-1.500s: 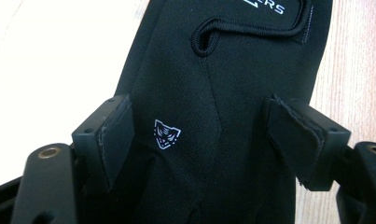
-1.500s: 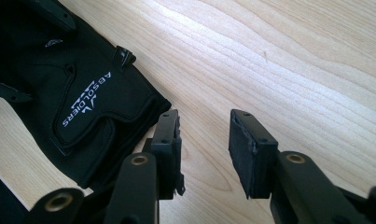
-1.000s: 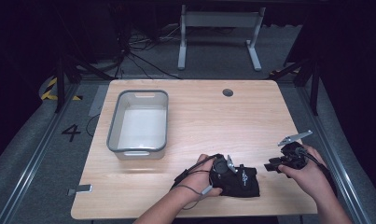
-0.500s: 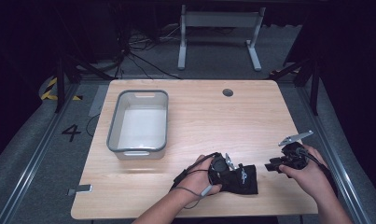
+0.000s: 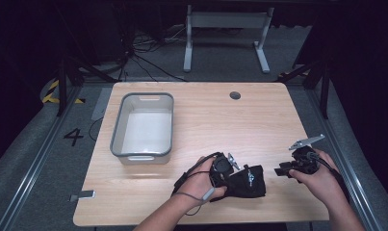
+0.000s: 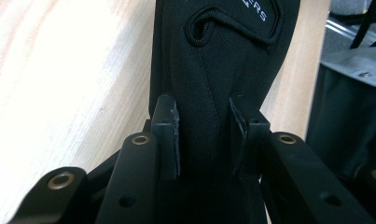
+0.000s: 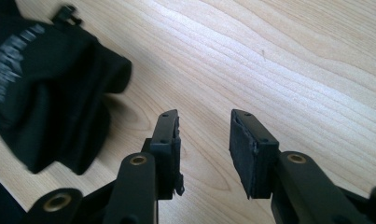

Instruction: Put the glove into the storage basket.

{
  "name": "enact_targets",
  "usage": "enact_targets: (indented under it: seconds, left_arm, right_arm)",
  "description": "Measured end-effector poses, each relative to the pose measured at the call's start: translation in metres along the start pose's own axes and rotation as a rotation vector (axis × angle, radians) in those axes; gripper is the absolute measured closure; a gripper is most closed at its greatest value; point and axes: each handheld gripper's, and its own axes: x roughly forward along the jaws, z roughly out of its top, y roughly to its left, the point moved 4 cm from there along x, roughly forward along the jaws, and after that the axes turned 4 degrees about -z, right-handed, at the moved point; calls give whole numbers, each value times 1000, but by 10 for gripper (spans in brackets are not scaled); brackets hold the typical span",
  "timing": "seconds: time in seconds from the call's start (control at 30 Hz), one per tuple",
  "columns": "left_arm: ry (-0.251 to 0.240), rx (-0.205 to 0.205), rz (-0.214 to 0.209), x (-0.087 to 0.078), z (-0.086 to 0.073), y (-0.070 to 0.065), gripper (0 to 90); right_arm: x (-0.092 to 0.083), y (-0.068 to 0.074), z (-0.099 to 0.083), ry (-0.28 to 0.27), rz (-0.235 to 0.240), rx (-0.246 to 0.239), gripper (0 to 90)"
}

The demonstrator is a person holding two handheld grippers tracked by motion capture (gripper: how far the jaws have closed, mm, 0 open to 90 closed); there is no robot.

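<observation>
High view footage placed the black fabric item (image 5: pixel 243 182) near the table's (image 5: pixel 206 115) front edge, pinched by the left gripper (image 5: pixel 227 168), whose jaws had just been closing on the cloth between them. Right gripper (image 5: pixel 284 170) jaws were spread and empty, just beside it. A firm, central pinch should be kept and the lift made slowly toward the grey bin (image 5: pixel 142 126).

Pretty dim room, black all round. A light wood table (image 5: pixel 259 115) sits in the middle with a round cable hole (image 5: pixel 235 95) near its far edge. Grey carpet floor (image 5: pixel 23 163), a white 4 (image 5: pixel 73 136) on it at left, yellow-black hazard tape (image 5: pixel 52 91), tangled cables (image 5: pixel 138 55), and a grey metal stand (image 5: pixel 225 29) behind.
</observation>
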Motion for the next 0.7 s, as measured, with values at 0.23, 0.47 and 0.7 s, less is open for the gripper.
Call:
enact_targets:
  seconds: [0.23, 0.47, 0.7]
  left_arm:
    - [-48, -15, 26, -29, 0, 0, 672]
    - [-70, -43, 73, -51, -6, 2, 670]
    - [-128, -115, 60, -76, -13, 4, 671]
  right_arm:
    - [3, 2, 1, 8, 9, -1, 636]
    - [3, 2, 3, 0, 22, 11, 626]
    - [5, 3, 9, -10, 44, 18, 625]
